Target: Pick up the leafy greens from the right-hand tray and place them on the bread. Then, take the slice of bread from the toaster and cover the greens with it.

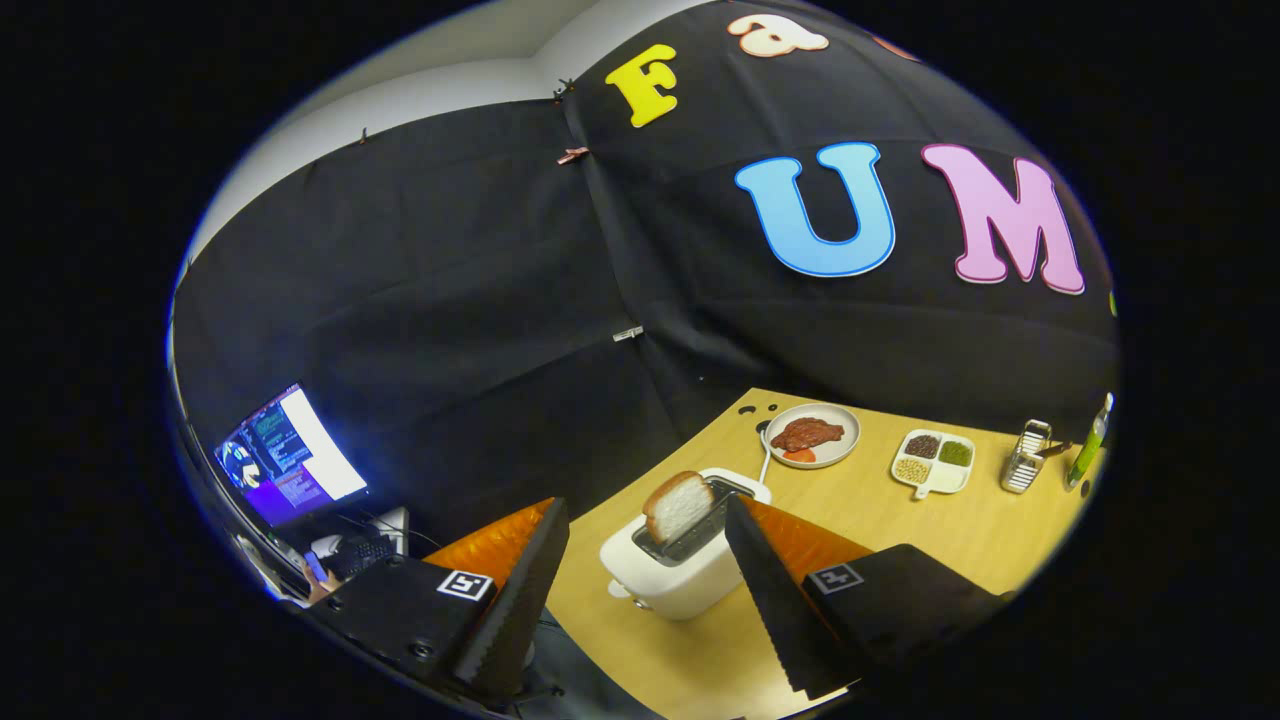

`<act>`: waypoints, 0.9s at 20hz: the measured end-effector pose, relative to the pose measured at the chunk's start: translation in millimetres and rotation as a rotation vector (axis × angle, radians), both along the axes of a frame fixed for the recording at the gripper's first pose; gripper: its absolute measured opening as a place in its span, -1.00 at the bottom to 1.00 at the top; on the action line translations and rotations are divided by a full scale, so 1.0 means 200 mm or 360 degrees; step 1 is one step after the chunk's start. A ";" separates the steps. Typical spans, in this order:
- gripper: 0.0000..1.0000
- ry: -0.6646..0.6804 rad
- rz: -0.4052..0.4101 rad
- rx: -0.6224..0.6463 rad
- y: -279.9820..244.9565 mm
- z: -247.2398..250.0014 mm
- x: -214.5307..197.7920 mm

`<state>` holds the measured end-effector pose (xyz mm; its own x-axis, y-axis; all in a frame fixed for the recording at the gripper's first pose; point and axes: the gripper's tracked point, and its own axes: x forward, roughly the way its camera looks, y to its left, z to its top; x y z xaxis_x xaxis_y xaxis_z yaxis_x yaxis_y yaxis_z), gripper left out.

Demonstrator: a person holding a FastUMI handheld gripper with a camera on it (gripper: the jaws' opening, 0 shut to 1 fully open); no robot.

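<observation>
Gripper view: gripper (645, 540) spread, empty, nearing toaster (675, 575); bread slice (678, 507) unpicked, so covering step likely remains.

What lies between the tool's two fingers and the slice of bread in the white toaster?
In the gripper view, nothing lies between. The open tool frames the white toaster, and the slice of bread stands in its slot just ahead of the fingertips, untouched.
</observation>
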<state>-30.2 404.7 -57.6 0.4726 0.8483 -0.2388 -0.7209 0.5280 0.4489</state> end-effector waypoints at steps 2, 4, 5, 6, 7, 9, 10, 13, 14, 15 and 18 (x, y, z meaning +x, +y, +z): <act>0.95 0.0093 -0.0012 -0.0003 0.11 -0.03 0.03; 0.96 0.0178 -0.0026 -0.0019 0.23 -0.08 0.06; 0.96 0.0229 -0.0036 -0.0020 0.29 -0.11 0.08; 0.94 0.0285 -0.0052 -0.0017 0.35 -0.14 0.10; 0.94 0.0340 -0.0073 -0.0020 0.41 -0.17 0.13; 0.93 0.0436 -0.0139 -0.0055 0.49 -0.26 0.20; 0.92 0.0487 -0.0181 -0.0095 0.52 -0.33 0.24; 0.78 0.0658 -0.0309 -0.0180 0.61 -0.49 0.36; 0.78 0.0728 -0.0334 -0.0194 0.64 -0.53 0.38; 0.78 0.0796 -0.0356 -0.0196 0.67 -0.56 0.41; 0.74 0.0922 -0.0418 -0.0252 0.73 -0.69 0.46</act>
